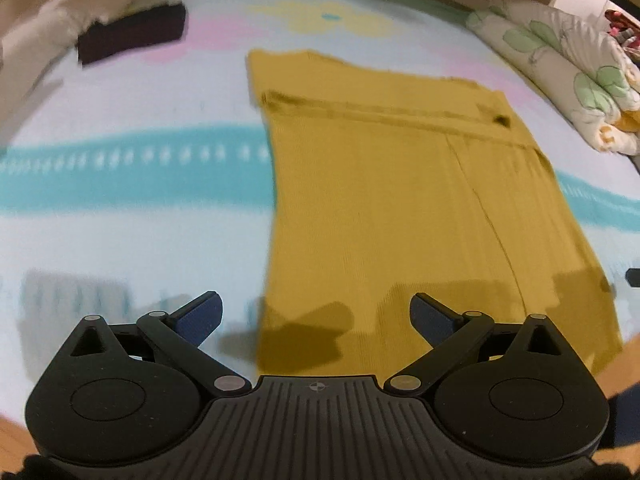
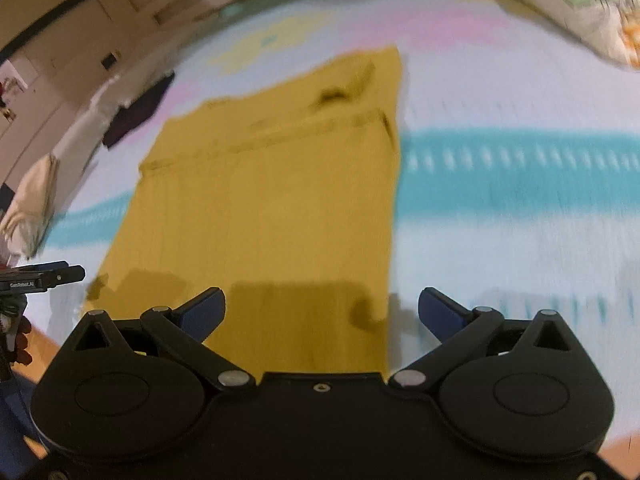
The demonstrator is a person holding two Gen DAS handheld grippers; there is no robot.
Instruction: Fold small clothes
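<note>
A mustard-yellow garment (image 1: 392, 200) lies flat on a patterned bed sheet (image 1: 120, 208), folded into a long rectangle with a seam band across its far part. My left gripper (image 1: 316, 316) hovers open above the garment's near left corner, nothing between its blue pads. In the right wrist view the same yellow garment (image 2: 272, 208) fills the middle. My right gripper (image 2: 322, 312) is open over its near right corner, holding nothing. The other gripper's tip (image 2: 44, 276) shows at the left edge.
A dark folded cloth (image 1: 132, 32) lies at the far left of the bed beside a white pile (image 1: 52, 28). A floral quilt (image 1: 568, 76) is bunched at the far right. The wooden bed edge (image 2: 624, 452) runs along the near side.
</note>
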